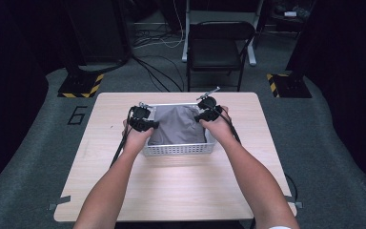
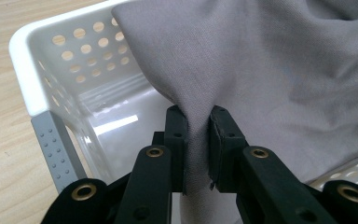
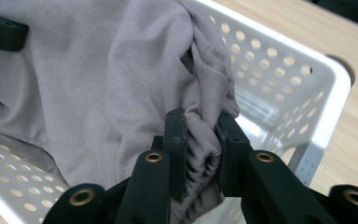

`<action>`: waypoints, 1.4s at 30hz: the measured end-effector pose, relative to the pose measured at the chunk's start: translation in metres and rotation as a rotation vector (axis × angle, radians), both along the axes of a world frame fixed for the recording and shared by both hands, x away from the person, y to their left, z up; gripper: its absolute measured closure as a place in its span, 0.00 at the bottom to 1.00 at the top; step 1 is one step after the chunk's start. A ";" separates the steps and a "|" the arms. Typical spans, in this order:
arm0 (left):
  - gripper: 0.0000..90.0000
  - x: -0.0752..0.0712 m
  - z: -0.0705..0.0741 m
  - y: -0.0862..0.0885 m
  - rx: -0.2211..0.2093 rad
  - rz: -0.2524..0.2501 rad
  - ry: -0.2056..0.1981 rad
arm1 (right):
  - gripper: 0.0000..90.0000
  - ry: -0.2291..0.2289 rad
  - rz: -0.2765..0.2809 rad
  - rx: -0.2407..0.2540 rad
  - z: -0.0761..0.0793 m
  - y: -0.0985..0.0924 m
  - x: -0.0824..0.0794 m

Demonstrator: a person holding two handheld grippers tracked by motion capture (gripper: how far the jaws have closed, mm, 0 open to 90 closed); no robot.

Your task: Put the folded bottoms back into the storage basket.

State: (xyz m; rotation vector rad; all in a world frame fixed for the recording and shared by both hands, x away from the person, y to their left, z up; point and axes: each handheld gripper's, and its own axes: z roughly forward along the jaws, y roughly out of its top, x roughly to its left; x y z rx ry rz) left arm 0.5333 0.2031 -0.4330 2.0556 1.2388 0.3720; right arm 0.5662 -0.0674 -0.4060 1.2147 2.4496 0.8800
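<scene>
Grey cloth (image 1: 177, 125) sits in the white perforated basket (image 1: 178, 149) at the far-middle of the table (image 1: 171, 191), bunched and spread between the two claws. Left claw (image 1: 148, 125) is clamped on the cloth's left edge; in the left gripper view the jaws pinch a single gathered fold (image 2: 196, 154) just inside the basket corner (image 2: 32, 88). Right claw (image 1: 201, 117) is clamped on the cloth's right side; in the right gripper view the jaws squeeze a thicker wad of pleats (image 3: 203, 154) near the basket's wall (image 3: 279, 70).

Handling, judged: cloth looks thin, soft and light, with no stiffness, so it will sag and drape between the two grip points and follow whatever the claws do. Woven matte surface, probably not slippery, not fragile. The left pinch holds only a narrow fold, so it could slide out under a hard pull; the right one has more bulk and seems safer. Best holds are edges or corners, one per claw and well apart, so the cloth opens flat when lifted. Basket is light plastic and may lift or skid if the fabric snags on the rim or holes, so the cloth probably needs raising straight up, clear of the walls, before spreading.
</scene>
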 end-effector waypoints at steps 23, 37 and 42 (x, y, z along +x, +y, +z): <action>0.88 0.007 -0.004 -0.008 0.013 0.021 0.015 | 0.77 0.113 -0.106 0.011 -0.009 -0.003 0.014; 0.88 0.018 -0.008 -0.010 0.049 0.040 0.052 | 0.56 0.085 -0.130 0.043 0.002 -0.014 0.010; 0.88 0.019 -0.011 -0.010 0.057 0.054 0.064 | 0.57 0.072 -0.093 0.048 0.005 -0.013 0.007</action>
